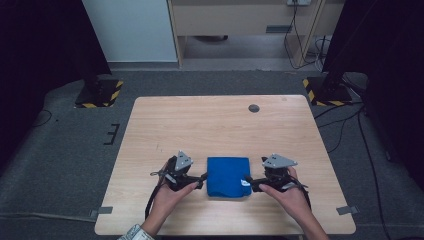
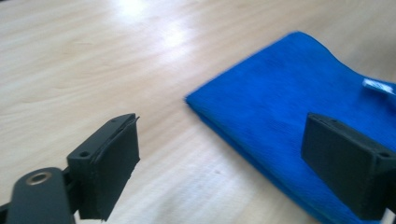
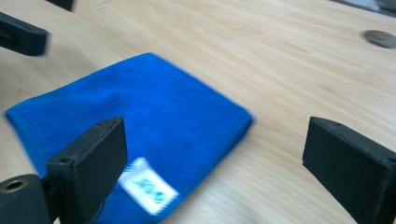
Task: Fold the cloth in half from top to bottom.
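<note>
A light wooden table stands on a grey carpeted floor, with dark stands and their yellow-and-black striped bases at the far left and right. A small round dark disc is set in the tabletop near the far edge.

At the left, the left gripper sits in the person's left hand, just beside the left edge of the cloth. In the left gripper view its jaws stand wide apart with nothing pressed between them, the cloth's edge lying below and ahead.

In the middle, near the table's front edge, lies the folded blue cloth, flat on the wood, a small white label at its right side.

At the right, the right gripper, held by the right hand, is close against the cloth's right edge. Its jaws also stand wide, gripping nothing.
</note>
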A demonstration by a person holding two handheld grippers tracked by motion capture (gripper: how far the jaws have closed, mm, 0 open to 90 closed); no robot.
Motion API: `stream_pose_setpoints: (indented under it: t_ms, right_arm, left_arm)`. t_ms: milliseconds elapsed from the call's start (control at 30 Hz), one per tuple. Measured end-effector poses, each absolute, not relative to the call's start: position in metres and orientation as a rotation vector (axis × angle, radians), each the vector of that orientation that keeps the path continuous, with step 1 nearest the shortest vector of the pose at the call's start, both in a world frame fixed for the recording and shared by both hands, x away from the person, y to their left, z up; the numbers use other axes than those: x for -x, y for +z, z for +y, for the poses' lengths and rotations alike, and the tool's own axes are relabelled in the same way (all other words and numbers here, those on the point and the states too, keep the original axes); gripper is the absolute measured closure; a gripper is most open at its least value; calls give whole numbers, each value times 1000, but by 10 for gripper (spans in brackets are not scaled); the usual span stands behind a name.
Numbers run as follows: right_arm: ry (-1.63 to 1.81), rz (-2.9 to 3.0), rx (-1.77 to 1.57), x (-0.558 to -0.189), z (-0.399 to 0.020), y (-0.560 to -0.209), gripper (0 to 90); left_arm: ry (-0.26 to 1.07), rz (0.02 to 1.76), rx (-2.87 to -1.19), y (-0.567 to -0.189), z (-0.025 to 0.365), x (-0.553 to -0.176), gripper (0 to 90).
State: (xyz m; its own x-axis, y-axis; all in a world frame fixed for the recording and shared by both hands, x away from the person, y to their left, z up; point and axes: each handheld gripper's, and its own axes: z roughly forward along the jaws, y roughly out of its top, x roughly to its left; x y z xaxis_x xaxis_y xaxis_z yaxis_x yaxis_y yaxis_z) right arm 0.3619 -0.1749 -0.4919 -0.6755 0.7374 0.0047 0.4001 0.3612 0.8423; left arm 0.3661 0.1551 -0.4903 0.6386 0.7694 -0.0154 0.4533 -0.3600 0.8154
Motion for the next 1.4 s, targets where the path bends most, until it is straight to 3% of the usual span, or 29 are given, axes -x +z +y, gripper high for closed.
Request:
stream_pose_setpoints:
  t_ms: [533,867,1400]
  right_arm:
    - [1197,2144,-1176,-374,-237,-491,70]
    - [1114,2123,-1308,-407,-269,-506,78]
    - [1048,2106,-1484,-463,-281,-513,94]
  left_arm:
    - [465,1016,-2040,-494,201,-388,70]
    - [489,1079,-2115,-500,223,-414,70]
    - [488,1209,-2155,-521,238,-453,71]
